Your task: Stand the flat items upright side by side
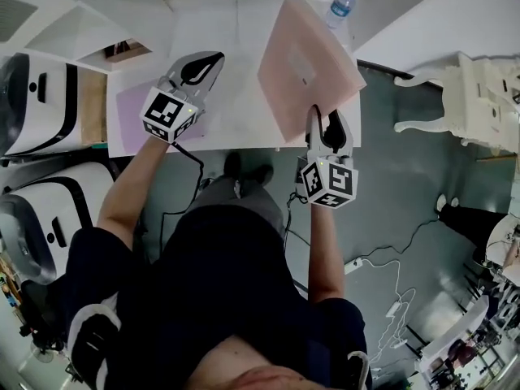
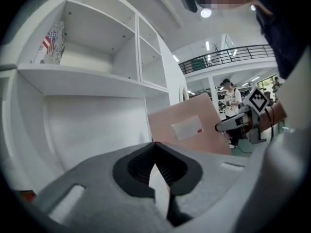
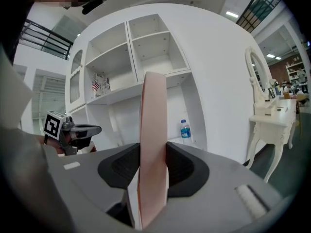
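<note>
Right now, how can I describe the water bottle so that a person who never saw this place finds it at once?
Start at the white counter under the white shelves. Go to its far right corner, just past the big pink board that the right gripper holds. There stands the bottle: small, clear, with a blue cap and blue label, the only round thing there.

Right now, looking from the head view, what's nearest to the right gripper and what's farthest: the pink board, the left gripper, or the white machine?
1. pink board, gripped in the right gripper's jaws.
2. left gripper, across the table to the left.
3. white machine, farthest, off the table's left edge.
</note>
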Available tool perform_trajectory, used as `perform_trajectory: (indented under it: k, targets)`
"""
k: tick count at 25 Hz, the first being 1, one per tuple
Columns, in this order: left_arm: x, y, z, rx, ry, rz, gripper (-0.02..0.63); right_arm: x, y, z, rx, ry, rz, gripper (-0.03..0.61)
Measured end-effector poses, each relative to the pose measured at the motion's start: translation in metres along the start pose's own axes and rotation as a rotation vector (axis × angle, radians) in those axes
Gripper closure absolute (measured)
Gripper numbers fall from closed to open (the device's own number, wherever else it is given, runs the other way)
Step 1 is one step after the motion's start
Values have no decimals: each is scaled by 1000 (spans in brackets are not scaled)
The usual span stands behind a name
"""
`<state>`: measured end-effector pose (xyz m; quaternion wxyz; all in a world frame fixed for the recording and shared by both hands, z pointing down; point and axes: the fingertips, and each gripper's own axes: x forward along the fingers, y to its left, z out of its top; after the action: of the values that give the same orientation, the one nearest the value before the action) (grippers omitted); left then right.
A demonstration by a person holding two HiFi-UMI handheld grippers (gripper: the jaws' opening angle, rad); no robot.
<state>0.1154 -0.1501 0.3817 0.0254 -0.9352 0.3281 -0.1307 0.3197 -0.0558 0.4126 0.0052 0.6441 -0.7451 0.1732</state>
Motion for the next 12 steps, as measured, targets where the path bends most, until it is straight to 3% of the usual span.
perform_trajectory:
  k: [6,12]
  targets:
    - [-46,8,8,-41,-11,161,617,7,19,16,-50,-21,77,422]
    - [-88,15,13,-57,-17,271,617,15,45,22,-94,-23,145,422]
